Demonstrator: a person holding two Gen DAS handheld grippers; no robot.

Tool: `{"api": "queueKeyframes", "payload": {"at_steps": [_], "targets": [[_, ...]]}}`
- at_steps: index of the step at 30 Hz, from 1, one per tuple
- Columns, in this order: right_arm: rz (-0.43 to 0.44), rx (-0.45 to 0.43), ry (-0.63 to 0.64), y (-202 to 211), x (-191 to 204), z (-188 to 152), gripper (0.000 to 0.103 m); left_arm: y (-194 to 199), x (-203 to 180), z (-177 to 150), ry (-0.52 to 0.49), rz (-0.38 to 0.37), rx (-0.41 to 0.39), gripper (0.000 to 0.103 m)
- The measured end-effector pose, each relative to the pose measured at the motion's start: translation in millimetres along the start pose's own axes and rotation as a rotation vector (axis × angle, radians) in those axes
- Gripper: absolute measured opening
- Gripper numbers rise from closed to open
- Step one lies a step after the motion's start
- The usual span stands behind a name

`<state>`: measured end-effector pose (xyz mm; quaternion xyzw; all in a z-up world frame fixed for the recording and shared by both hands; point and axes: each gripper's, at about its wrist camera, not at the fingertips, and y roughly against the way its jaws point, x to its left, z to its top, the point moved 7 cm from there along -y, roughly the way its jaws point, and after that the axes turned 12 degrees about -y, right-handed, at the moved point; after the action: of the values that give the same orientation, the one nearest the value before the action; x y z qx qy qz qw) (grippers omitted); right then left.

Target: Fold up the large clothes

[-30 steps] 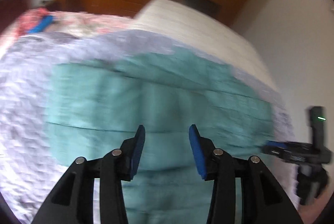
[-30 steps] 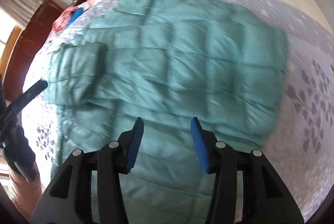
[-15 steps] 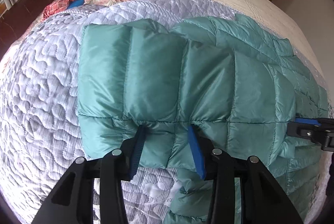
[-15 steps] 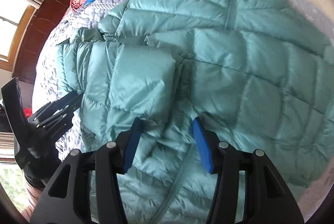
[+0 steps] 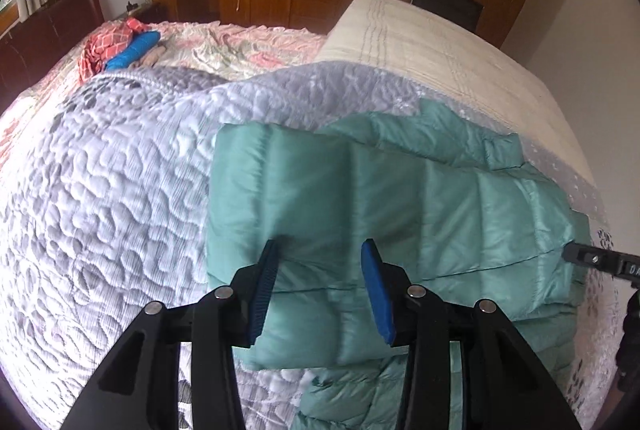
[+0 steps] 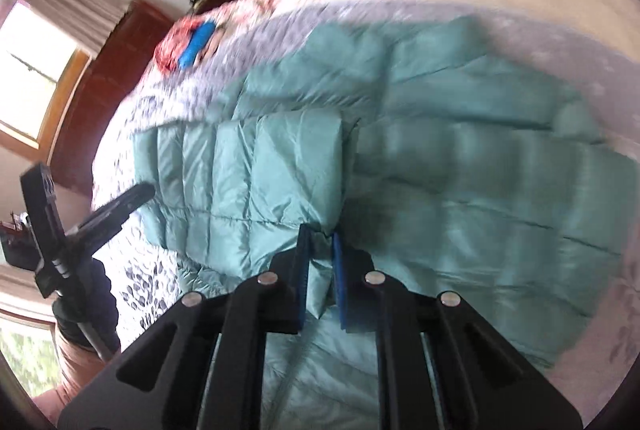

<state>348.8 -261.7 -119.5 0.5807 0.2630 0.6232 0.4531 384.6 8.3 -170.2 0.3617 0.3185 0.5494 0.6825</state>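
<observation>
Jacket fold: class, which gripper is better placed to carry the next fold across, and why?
Right. The right gripper is shut on the jacket, while the left gripper hangs open over the sleeve, gripping nothing.

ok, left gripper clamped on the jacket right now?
No, the left gripper is open, its blue pads spread apart above the teal jacket.
</observation>
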Motion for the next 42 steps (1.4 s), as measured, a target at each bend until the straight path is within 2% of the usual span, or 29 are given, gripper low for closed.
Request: {"api": "queueKeyframes", "payload": {"at_steps": [7, 12, 16, 18, 21, 25, 28, 31, 34, 38, 42], "targets": [[-0.105, -0.13, -0.1, 63, -72, 8, 0.01, -16, -37, 12, -0.061, -0.036, 0.008, 0.043], [-0.147, -0.154, -0.196, 78, -123, 1, 0.01, -34, -59, 14, -0.092, -0.055, 0.036, 0.043], [-0.146, -0.117, -0.255, 65, -150, -4, 0.01, -54, -70, 10, -0.114, -0.048, 0.079, 0.043], [-0.188, -0.084, -0.266, 48, -162, -10, 0.01, -63, -72, 8, -0.12, -0.041, 0.101, 0.043], [-0.203, -0.037, -0.287, 23, -171, -22, 0.01, -75, -72, 2, -0.13, -0.029, 0.125, 0.044], [-0.203, -0.016, -0.28, 10, -172, -25, 0.011, -81, -71, -1, -0.13, -0.03, 0.135, 0.044], [-0.24, -0.046, -0.255, 27, -166, -26, 0.016, -73, -68, 2, -0.127, -0.027, 0.134, 0.044], [-0.288, -0.119, -0.217, 49, -158, -20, 0.021, -52, -67, 14, -0.131, -0.019, 0.078, 0.043], [-0.258, -0.165, -0.172, 63, -140, -8, 0.021, -37, -72, 31, -0.139, -0.021, 0.025, 0.043], [-0.224, -0.144, -0.117, 40, -112, 6, 0.021, -49, -88, 41, -0.181, -0.013, 0.038, 0.043], [-0.252, -0.097, -0.126, 4, -116, 13, 0.021, -72, -97, 36, -0.2, -0.005, 0.08, 0.043]]}}
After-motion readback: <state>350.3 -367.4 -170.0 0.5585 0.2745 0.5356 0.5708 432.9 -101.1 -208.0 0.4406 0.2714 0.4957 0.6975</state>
